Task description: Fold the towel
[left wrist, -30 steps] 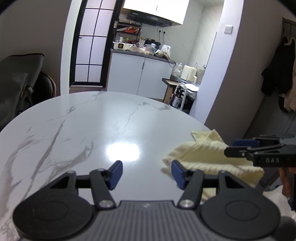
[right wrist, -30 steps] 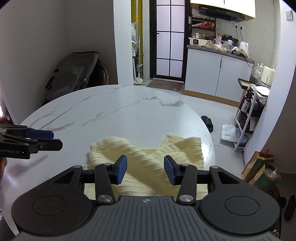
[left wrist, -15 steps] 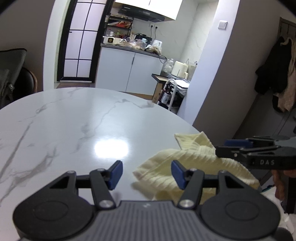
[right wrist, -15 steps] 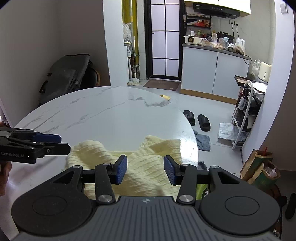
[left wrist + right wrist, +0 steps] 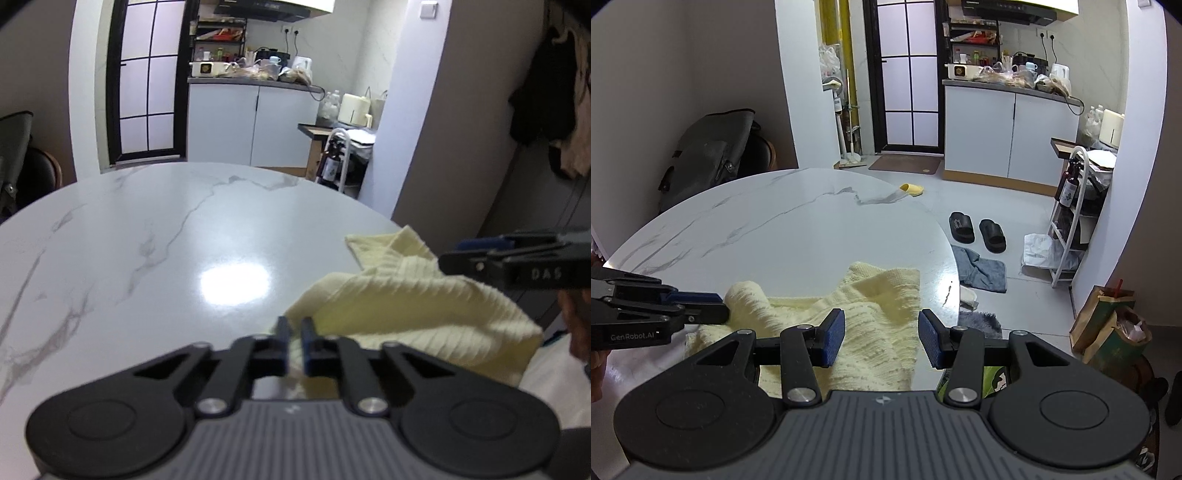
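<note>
A pale yellow ribbed towel [image 5: 413, 299] lies crumpled at the near right edge of the round marble table [image 5: 155, 243]. My left gripper [image 5: 293, 334] is shut on the towel's near left corner, a fold of cloth pinched between its blue pads. In the right wrist view the same towel [image 5: 871, 295] spreads under my right gripper [image 5: 881, 338], which hovers open above the cloth with nothing between its fingers. The left gripper [image 5: 698, 308] enters there from the left, holding a lifted roll of towel. The right gripper [image 5: 476, 256] shows at the right of the left wrist view.
The table edge [image 5: 951, 258] runs just right of the towel. On the floor beyond are black slippers [image 5: 977, 230], a grey cloth [image 5: 979, 267], a white rack [image 5: 1071, 221] and paper bags [image 5: 1108, 328]. A dark bag on a chair [image 5: 709, 147] stands behind the table.
My left gripper moved onto the towel's left corner and went from open to shut on it, bunching the cloth up. The right gripper rose slightly and stayed open.
</note>
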{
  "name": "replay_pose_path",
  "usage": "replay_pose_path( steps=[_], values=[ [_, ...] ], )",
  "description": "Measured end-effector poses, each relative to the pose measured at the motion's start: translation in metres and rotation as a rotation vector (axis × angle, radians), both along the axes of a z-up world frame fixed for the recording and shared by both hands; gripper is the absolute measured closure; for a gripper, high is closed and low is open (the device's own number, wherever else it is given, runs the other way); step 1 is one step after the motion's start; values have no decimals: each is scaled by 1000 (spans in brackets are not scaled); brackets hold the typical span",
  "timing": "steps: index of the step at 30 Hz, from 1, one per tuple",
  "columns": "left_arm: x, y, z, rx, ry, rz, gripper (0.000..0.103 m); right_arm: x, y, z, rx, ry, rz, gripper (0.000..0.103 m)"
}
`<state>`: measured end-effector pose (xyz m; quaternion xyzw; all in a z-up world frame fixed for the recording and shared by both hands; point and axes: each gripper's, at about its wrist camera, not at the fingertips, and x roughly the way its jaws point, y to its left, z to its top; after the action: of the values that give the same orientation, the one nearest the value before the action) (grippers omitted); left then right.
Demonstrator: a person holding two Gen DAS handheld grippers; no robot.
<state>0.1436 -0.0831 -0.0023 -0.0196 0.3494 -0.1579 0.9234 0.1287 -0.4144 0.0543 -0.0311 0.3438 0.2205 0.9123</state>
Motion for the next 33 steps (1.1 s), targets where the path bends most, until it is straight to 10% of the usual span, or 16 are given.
replay_pose_path(
  steps=[33],
  values=[
    [-57, 89, 3, 7, -5, 103, 103, -10, 101, 10, -33, 27, 127, 54]
  ],
)
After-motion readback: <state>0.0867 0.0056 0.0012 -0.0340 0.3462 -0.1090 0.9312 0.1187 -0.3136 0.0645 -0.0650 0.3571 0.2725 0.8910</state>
